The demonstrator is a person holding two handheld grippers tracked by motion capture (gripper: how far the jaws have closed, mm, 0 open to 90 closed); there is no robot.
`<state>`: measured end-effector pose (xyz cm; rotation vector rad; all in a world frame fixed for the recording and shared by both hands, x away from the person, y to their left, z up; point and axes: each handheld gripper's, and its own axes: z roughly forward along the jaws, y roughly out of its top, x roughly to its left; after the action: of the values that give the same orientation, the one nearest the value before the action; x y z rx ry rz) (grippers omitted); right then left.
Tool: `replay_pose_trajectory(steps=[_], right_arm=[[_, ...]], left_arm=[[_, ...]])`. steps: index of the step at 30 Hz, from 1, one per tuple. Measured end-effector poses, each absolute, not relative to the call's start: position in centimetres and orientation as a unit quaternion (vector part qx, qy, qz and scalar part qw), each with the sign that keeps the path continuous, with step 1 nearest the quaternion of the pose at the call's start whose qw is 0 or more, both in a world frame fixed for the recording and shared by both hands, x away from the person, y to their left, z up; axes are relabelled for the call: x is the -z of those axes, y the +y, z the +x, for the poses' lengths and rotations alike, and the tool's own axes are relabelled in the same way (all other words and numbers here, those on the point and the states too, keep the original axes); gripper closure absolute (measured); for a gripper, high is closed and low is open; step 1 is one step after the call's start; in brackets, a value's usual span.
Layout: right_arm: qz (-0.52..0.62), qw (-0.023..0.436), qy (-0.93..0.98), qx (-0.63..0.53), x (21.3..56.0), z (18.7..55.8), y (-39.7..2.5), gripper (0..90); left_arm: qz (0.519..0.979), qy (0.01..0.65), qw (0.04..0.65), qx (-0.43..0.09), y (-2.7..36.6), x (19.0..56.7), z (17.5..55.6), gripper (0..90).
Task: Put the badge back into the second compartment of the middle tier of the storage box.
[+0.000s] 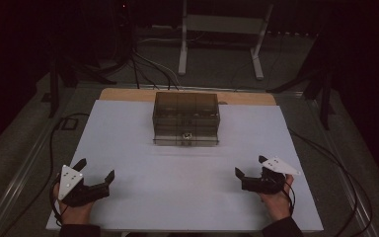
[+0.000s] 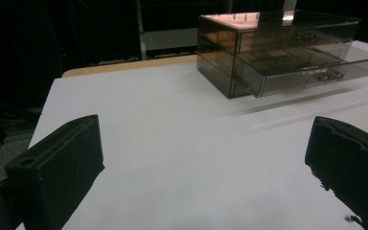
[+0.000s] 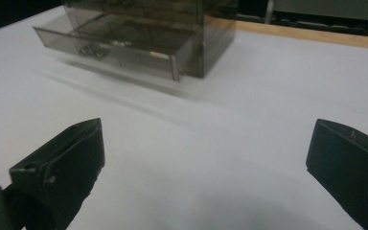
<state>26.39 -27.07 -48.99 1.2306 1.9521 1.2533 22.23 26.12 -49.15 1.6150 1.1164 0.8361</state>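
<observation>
A smoky see-through drawer box stands at the far middle of the white table top. Its lower drawer is pulled partly out, with a small metal handle on its front; the same drawer appears in the right gripper view. My left gripper rests near the front left corner, open, nothing between its jaws. My right gripper rests near the front right, open and empty too. Both point toward the box from well short of it.
A wooden board edge shows beyond the white sheet. Past the table stand a white frame and dark stands, with cables on the floor. A cable also runs along the table's right side.
</observation>
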Motion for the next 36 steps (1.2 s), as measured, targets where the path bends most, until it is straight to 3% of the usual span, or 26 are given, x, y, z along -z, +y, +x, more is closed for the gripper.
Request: replay_pose_trajectory(steps=[15,36], right_arm=[[0.457,0.28,0.694,-0.48,50.9,23.8,-29.4,0.0],[0.451,0.287,0.693,-0.483,50.7,23.3,-29.4,0.0]], left_arm=[[0.66,0.454,0.5,-0.329,26.4,49.4,22.3,0.3],[0.66,0.472,0.478,-0.337,26.8,50.0,22.6,0.3]])
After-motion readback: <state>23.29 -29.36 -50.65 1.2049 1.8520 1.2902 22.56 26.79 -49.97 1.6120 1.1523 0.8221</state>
